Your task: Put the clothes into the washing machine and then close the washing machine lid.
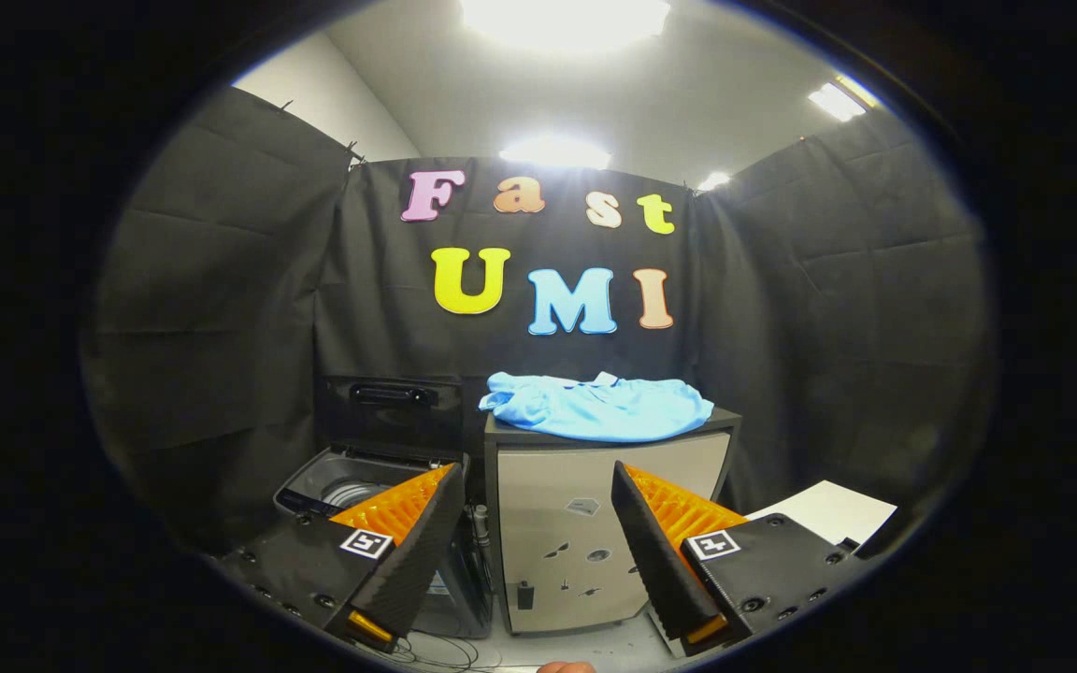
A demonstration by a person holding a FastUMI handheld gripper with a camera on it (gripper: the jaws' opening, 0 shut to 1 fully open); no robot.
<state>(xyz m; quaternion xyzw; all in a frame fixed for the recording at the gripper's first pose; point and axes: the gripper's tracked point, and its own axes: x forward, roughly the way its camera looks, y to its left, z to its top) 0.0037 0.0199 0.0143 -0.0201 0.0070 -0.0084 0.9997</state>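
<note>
Two fingers of the tool (538, 551) stand wide apart in the lower part of the frame, released, with nothing between them. In the gap between them I see the front of a small beige cabinet (585, 533) with some dark marks on it. A white sheet (828, 509) lies at the lower right, just beyond the right finger.

Left of the cabinet, partly behind the left finger, is the washing machine (351, 481). Its lid (394, 411) stands upright and open, and the round drum shows inside. Some thin cables lie on the floor in front of it.

Further back and higher, near the centre of the frame, the light blue clothes (599, 404) lie in a loose heap on the dark top of the cabinet, well beyond the fingertips. The black cloth wall closes the booth behind everything.

In my judgement the step in hand is to reach for the clothes, and the task is hardly begun. To do it well, the tool should rise and go forward with the fingers kept open, come down on a thick fold in the middle of the heap, and pinch enough cloth that no part hangs and catches the cabinet edge when it is carried left to the drum.
</note>
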